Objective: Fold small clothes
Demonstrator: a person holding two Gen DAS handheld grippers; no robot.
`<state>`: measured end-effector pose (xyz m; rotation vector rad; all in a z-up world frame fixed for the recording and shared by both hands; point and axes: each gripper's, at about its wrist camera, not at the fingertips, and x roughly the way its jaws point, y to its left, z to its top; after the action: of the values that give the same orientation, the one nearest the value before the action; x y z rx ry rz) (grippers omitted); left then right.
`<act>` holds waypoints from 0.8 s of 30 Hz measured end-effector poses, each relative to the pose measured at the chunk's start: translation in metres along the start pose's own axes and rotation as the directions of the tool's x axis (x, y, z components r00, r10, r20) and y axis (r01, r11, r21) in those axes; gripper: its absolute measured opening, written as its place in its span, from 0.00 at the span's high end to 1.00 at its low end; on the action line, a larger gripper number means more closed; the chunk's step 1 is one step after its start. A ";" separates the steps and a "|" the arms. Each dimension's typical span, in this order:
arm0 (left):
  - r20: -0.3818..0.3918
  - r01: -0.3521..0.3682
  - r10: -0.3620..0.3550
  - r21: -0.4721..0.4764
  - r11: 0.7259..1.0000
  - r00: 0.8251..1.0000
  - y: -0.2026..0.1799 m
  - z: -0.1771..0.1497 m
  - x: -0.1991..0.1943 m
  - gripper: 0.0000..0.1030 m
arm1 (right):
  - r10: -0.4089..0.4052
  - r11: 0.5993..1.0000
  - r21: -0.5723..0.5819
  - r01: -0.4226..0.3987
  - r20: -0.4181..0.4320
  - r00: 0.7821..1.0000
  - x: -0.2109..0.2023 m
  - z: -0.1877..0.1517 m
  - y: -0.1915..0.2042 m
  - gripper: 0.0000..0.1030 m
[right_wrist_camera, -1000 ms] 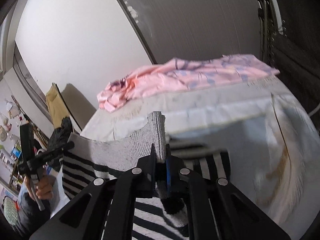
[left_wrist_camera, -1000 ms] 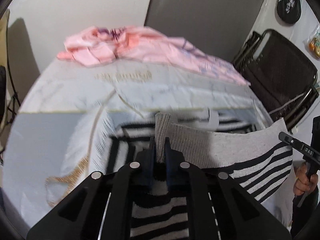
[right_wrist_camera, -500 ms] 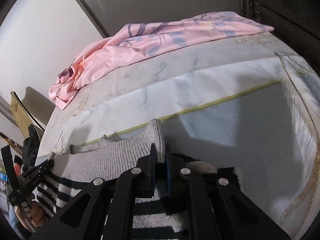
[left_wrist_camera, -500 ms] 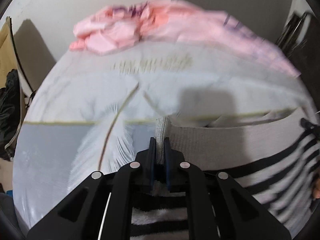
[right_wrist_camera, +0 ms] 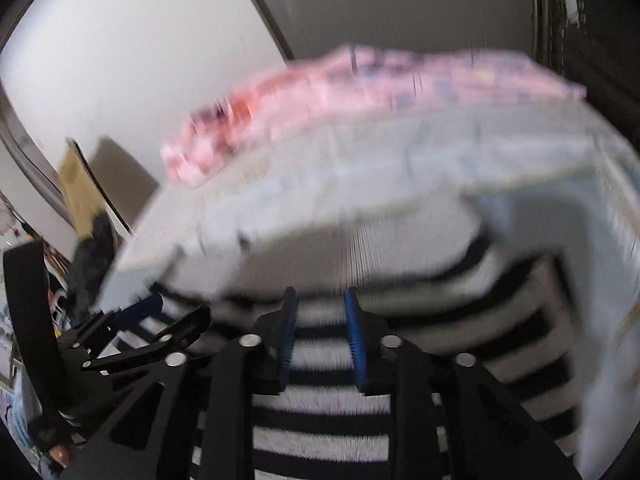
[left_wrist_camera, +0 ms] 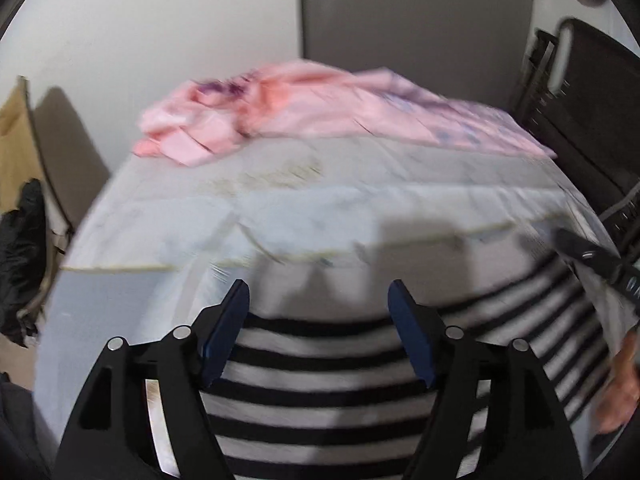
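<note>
Opening jaws (both grippers) above striped garment; pale bedspread beyond.

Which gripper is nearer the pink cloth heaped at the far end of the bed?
Neither clearly. The left gripper and right gripper both sit over the striped garment at the near edge, jaws opening, with bare sheet before the pink cloth.

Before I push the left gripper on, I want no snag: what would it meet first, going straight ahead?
Probably the black-and-white striped knit garment lying under the opening left gripper, nothing between the fingers; depth is unclear.
</note>
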<state>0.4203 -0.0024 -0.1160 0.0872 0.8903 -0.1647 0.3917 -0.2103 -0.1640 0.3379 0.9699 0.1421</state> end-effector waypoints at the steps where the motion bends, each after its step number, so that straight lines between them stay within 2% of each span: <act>1: -0.027 0.009 -0.009 0.005 1.000 1.000 -0.009 -0.007 0.008 0.33 | -0.017 1.000 -0.004 0.017 -0.040 0.999 0.009 -0.006 0.000 0.83; 2: -0.052 0.006 -0.005 0.014 1.000 0.999 -0.016 -0.013 0.016 0.33 | -0.033 0.999 -0.037 0.033 0.005 0.999 0.007 -0.011 0.002 0.84; 5: -0.147 -0.051 0.057 0.041 0.998 0.987 -0.028 -0.033 0.049 0.30 | -0.054 0.998 -0.044 0.055 0.008 0.998 -0.004 -0.014 0.004 0.83; 6: -0.126 -0.062 0.065 0.030 0.998 0.990 -0.026 -0.037 0.049 0.30 | -0.037 0.998 -0.043 0.038 0.017 0.999 -0.014 -0.017 0.006 0.83; 10: -0.150 -0.027 0.023 -0.024 0.999 0.988 -0.017 -0.035 0.030 0.35 | 0.003 0.998 -0.062 0.001 0.055 0.998 -0.046 -0.047 0.013 0.82; 13: -0.095 0.014 -0.017 -0.030 0.999 0.995 -0.017 -0.048 0.000 0.34 | 0.013 0.998 -0.057 -0.012 0.017 1.000 -0.048 -0.070 0.010 0.82; 15: -0.094 0.043 -0.046 -0.030 0.999 0.995 -0.021 -0.063 -0.010 0.33 | 0.024 0.997 -0.079 -0.021 0.036 0.999 -0.047 -0.080 0.007 0.85; 18: -0.131 0.026 -0.027 -0.008 1.000 0.991 -0.030 -0.091 -0.002 0.29 | 0.030 0.999 -0.036 -0.029 0.026 0.999 -0.059 -0.078 0.004 0.83; 19: -0.088 0.005 -0.006 -0.008 1.000 0.996 -0.031 -0.097 -0.005 0.24 | 0.042 0.999 -0.030 -0.040 0.038 0.998 -0.066 -0.079 0.004 0.83; 22: -0.119 0.008 -0.014 -0.050 0.999 0.993 -0.027 -0.093 -0.010 0.26 | -0.012 0.994 -0.106 0.023 0.100 0.995 -0.086 -0.090 0.011 0.83; 24: -0.104 0.031 -0.037 -0.055 0.998 0.994 -0.027 -0.093 -0.022 0.27 | -0.054 0.992 -0.106 0.065 0.103 0.993 -0.088 -0.098 0.002 0.82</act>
<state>0.3303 -0.0132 -0.1571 0.0315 1.0008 -0.1696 0.2613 -0.2103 -0.1457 0.2136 0.8684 0.1222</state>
